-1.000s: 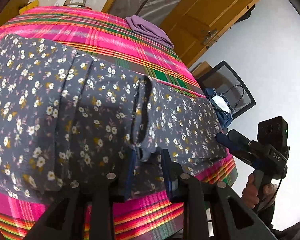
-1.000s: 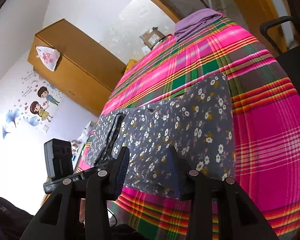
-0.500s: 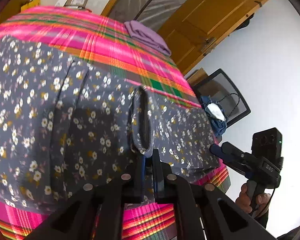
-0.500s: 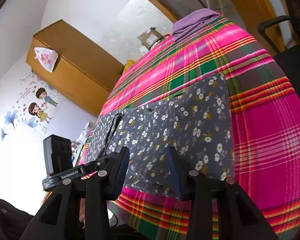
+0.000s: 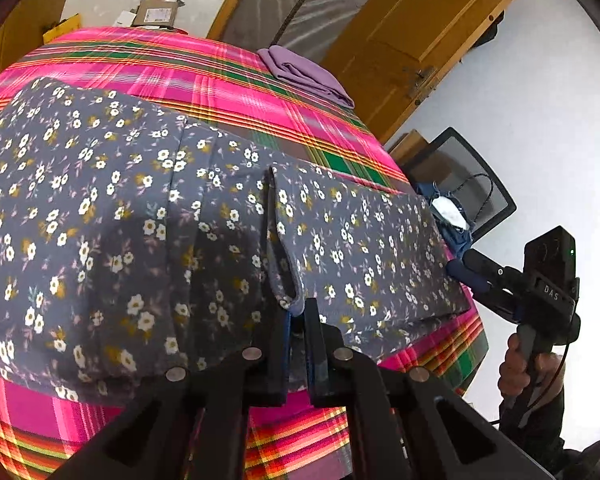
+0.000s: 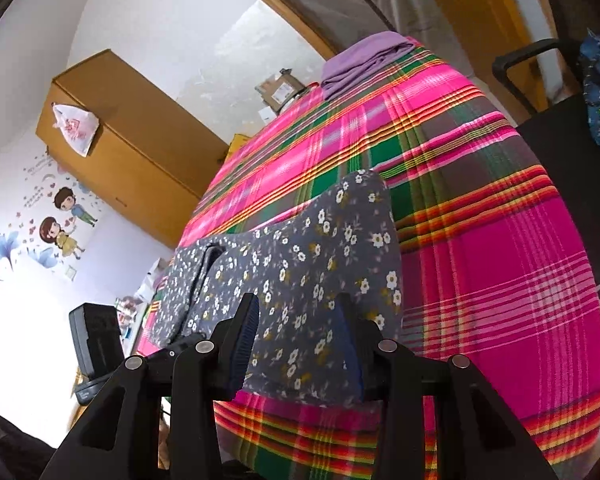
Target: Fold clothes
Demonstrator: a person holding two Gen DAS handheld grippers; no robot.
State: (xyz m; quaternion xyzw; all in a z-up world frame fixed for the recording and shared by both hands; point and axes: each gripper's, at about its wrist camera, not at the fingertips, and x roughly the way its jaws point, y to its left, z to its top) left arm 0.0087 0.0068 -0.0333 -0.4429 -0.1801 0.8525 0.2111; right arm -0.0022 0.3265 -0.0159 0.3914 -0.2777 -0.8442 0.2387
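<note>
From the left wrist, the left gripper [image 5: 296,320] has its two dark fingers drawn nearly together and pinched on the near edge of the floral garment [image 5: 140,220], right at the small fold where one grey, flower-printed layer overlaps another; the jaws have just closed onto that cloth. The garment lies spread over the near half of the plaid cloth [image 5: 204,76] that covers the table, its front edge hanging just over the rim. How much fabric sits between the pads is hidden by the fingers themselves. A folded purple cloth [image 5: 304,74] rests at the far corner, well apart. At the right edge the right gripper [image 5: 466,270] shows from the side, a hand [image 5: 518,372] wrapped round its handle, its tips at the garment's corner; from here its opening cannot be read. From the right wrist, the right gripper [image 6: 296,328] stands with its fingers wide apart, the garment's near end [image 6: 320,264] lying between them, and the pads do not visibly press on it. The garment's left part is foreshortened and hard to follow, and the left gripper's body [image 6: 96,332] is only partly seen at the lower left.
</note>
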